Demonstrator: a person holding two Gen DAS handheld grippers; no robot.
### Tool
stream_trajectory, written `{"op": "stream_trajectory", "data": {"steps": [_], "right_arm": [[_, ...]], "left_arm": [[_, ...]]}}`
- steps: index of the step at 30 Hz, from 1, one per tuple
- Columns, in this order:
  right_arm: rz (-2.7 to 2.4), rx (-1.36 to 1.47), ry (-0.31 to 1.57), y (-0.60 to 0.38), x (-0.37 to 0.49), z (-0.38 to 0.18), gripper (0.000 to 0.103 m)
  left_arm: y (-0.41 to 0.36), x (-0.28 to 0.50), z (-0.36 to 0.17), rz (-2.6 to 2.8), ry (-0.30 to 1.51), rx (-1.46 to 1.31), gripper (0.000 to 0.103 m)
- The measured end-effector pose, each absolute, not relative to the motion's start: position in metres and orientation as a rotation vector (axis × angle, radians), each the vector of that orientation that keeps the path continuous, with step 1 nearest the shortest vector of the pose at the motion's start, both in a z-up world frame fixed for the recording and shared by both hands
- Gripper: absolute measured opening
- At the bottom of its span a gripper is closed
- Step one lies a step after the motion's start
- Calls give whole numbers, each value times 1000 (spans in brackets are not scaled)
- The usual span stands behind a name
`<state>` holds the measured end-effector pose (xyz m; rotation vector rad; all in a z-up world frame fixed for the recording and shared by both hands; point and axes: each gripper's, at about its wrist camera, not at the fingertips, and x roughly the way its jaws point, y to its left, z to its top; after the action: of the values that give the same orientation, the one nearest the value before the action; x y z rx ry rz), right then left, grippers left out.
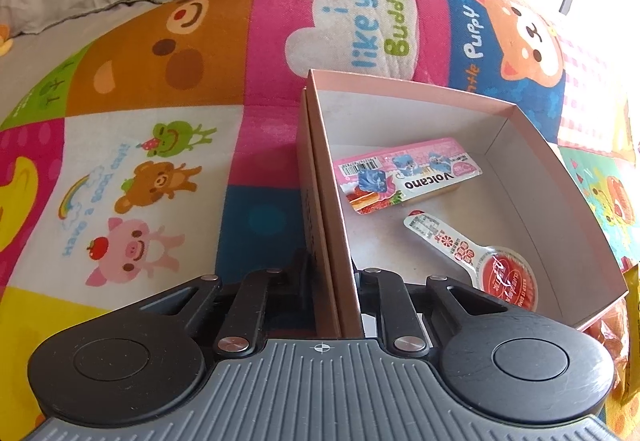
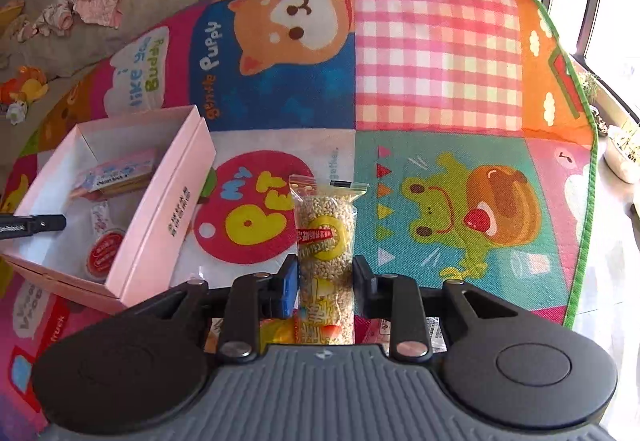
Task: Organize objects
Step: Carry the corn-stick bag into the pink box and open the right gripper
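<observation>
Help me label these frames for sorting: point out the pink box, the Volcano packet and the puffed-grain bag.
pink box (image 2: 160, 225): right wrist view, on its outer side wall.
Volcano packet (image 1: 408, 177): left wrist view, on the middle of its printed label.
puffed-grain bag (image 2: 324, 237): right wrist view, on its yellow label.

Left gripper (image 1: 335, 273) jaws pinch shut (nearly meeting); right gripper (image 2: 325, 275) jaws clamp, level.

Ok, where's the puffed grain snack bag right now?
In the right wrist view, the puffed grain snack bag sits centre frame, clamped by the right gripper above the play mat, to the right of the pink box.
</observation>
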<state>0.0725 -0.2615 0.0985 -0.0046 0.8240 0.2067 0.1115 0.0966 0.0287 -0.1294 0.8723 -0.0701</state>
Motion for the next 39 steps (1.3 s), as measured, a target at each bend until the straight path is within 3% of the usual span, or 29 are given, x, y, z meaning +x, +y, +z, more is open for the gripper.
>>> {"op": "stream_trajectory", "data": {"steps": [12,20,27,35,39], "right_arm": [[476,28,722,-217,-19,191,27],[604,43,705,-165,2,212,27],[617,-21,752,-109,66,196,28],[566,97,862,-101,113,144,33],[442,73,754,-153,72,140,54]], "left_arm": [[92,105,29,-77,869,-101,17],[94,104,27,-85,858,-122,18],[97,103,27,-95,857,-131,19],[97,102,27,-105,855,-134,20],[97,102,27,-104,851,-144,20]]}}
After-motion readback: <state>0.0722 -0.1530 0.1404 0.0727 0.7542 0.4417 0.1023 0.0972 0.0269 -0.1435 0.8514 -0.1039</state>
